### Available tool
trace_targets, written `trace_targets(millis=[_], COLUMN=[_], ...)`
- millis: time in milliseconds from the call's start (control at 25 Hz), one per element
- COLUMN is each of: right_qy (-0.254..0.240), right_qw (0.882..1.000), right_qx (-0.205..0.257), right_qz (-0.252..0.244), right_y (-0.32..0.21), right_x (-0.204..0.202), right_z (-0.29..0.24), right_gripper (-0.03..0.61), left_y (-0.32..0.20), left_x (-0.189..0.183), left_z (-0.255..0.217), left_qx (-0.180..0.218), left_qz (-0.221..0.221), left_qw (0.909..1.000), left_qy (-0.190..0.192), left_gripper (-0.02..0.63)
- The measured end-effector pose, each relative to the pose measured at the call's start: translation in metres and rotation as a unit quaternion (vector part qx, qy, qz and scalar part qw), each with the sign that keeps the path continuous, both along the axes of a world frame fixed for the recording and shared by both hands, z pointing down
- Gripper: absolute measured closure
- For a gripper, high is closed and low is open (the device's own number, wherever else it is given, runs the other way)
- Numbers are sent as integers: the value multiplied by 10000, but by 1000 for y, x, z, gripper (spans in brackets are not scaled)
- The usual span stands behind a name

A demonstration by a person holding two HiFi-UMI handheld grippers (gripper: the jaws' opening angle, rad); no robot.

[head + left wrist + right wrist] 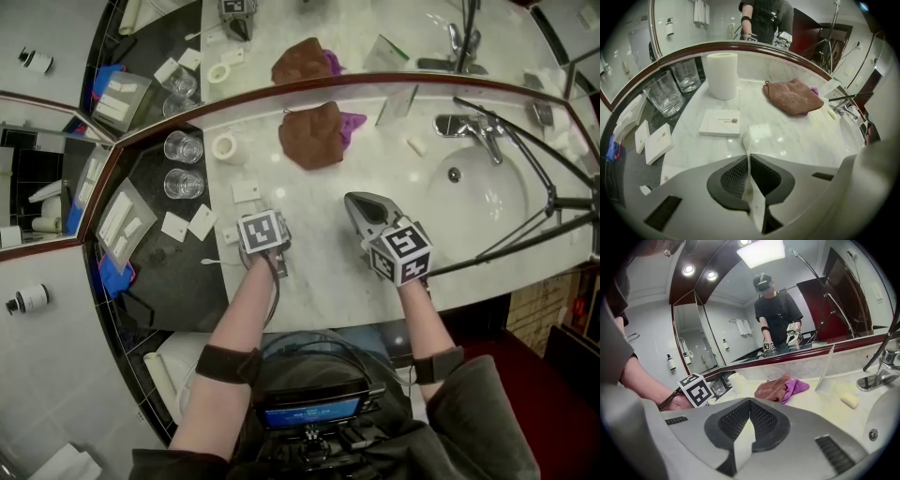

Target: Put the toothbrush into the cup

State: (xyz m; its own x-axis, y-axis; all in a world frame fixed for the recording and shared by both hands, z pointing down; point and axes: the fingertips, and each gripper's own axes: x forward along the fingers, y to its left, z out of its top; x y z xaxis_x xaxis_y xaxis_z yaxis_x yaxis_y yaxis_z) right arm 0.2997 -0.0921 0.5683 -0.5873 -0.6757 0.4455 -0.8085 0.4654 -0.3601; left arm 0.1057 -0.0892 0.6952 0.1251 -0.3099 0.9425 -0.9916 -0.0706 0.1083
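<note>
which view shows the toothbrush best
The left gripper view: the white toothbrush sits close up, clamped between the left gripper's jaws, head sticking out. The head view shows only a thin white sliver beside that gripper. The right gripper view doesn't show it.

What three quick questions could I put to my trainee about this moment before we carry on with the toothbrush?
1. True or false: the left tool is shut on the toothbrush.
2. The brown cloth lies: A) between the white roll and the sink; B) in the sink; C) on the dark surface.
3. Reflections aside, how many glasses stand on that dark surface?
Key: 1 true; 2 A; 3 two.
</note>
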Motion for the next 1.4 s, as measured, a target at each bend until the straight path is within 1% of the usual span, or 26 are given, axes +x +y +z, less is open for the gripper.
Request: trace_targets(millis=[160, 360, 440, 600, 760, 840, 960, 1120, 1200, 1320, 1400], right_qy=[-23, -15, -13, -15, 0, 0, 36, 92, 85, 110, 92], right_qw=[10000, 10000, 10000, 10000, 9999, 9999, 9998, 9996, 9996, 9995, 9995], right_qx=[-8, -2, -4, 18, 37, 52, 58, 87, 106, 146, 151], right_qz=[-3, -39, -52, -66, -125, -147, -198, -239, -261, -267, -277], right_y=[-1, 1, 2, 6, 14, 18, 25, 32, 36, 42, 46], right_x=[0, -3, -4, -8, -14, -19, -25, -31, -37, -43, -48], right_z=[1, 0, -1, -6, -11, -14, -19, -29, -38, -43, -46], right_gripper=[559, 558, 558, 559, 559, 558, 558, 558, 558, 558, 558], left_y=[5, 8, 6, -3, -7, -9, -7, -1, 2, 7, 13], left_x=[-4, -5, -3, -1, 2, 6, 3, -5, -10, -21, -27], left_z=[0, -9, -18, -44, -72, -87, -115, -150, -168, -197, -209], left_qx=[-4, 209, 361, 790, 1226, 1492, 1889, 2390, 2651, 3095, 3290], left_qz=[-25, 20, 40, 111, 260, 382, 434, 496, 516, 578, 636], left_qw=[10000, 9998, 9992, 9962, 9903, 9847, 9756, 9612, 9519, 9354, 9256], left_qy=[-2, 67, 168, 357, 608, 812, 1029, 1283, 1445, 1607, 1761], left_gripper=[598, 600, 600, 600, 600, 600, 600, 600, 600, 600, 600])
